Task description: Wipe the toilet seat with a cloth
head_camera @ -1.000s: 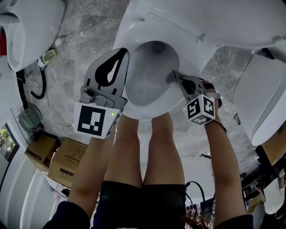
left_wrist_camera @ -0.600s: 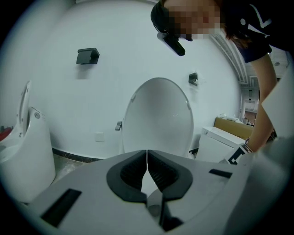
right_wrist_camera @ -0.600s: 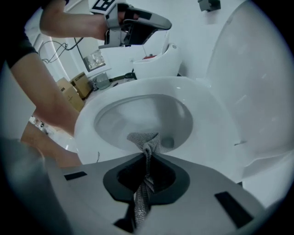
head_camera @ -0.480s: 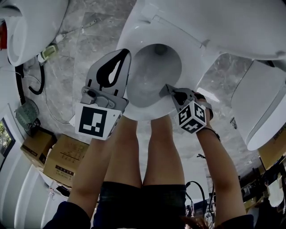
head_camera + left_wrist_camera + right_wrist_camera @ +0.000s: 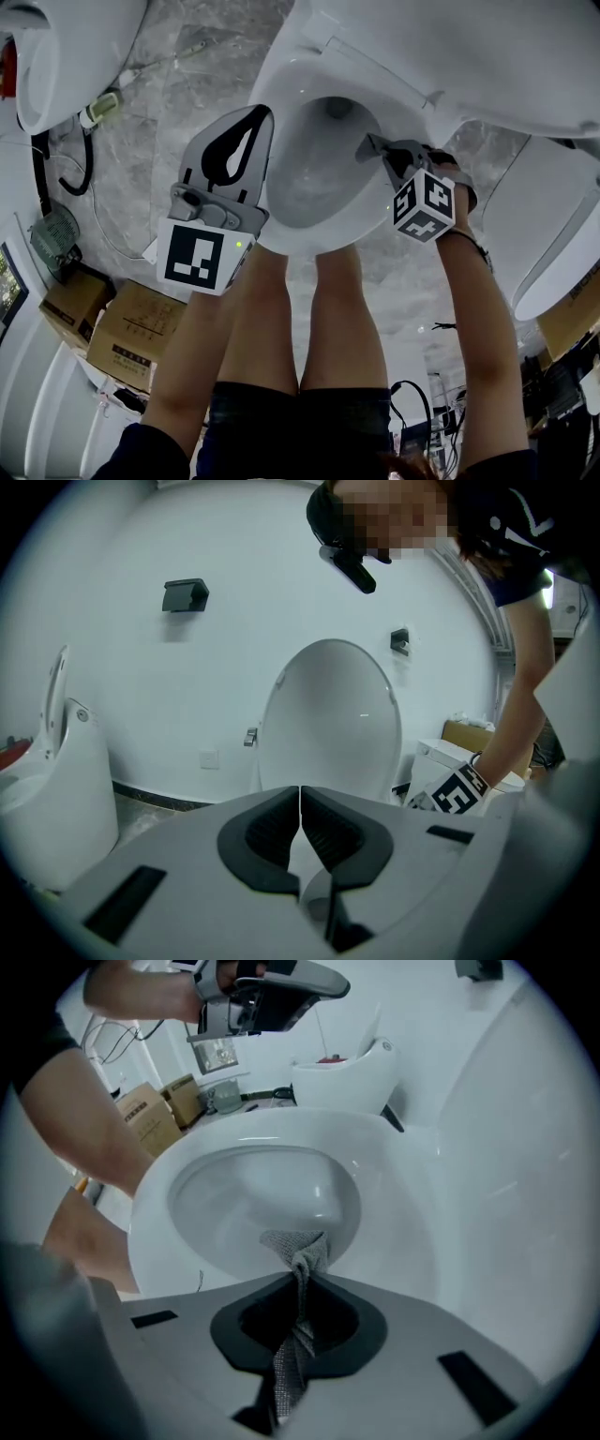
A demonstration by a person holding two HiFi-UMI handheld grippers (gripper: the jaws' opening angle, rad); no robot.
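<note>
Your right gripper [image 5: 302, 1281] is pinching the cloth [image 5: 298, 1246]. The jaws are pressed tight on it, and only a small grey tuft sticks out past the tips. That tuft is at the inner edge of the toilet seat [image 5: 412, 1232], on your right side, just where the ring drops into the bowl [image 5: 258, 1194]. I think the cloth is touching the seat there, but the view is too bent to be sure.

Your left gripper [image 5: 255, 112] has its jaws pressed together with nothing in them. It hangs over the left side of the seat and points at the raised lid [image 5: 328, 714].

Here is what could go wrong:

- The tuft is short. If you push down hard, the hard jaw tips may rub the seat and not the soft cloth. That could scratch it, and it would not clean much.
- The cloth is right at the bowl's edge. If your hand slides inward, the cloth may dip into the bowl and get wet or dirty. Then it would smear the seat.
- If the cloth drags and the grip is weak, it could pull out and fall in.
- When you wipe round to the left, your two grippers may bump, since the left one is over the seat.
- A bump at the back may knock the lid down.
</note>
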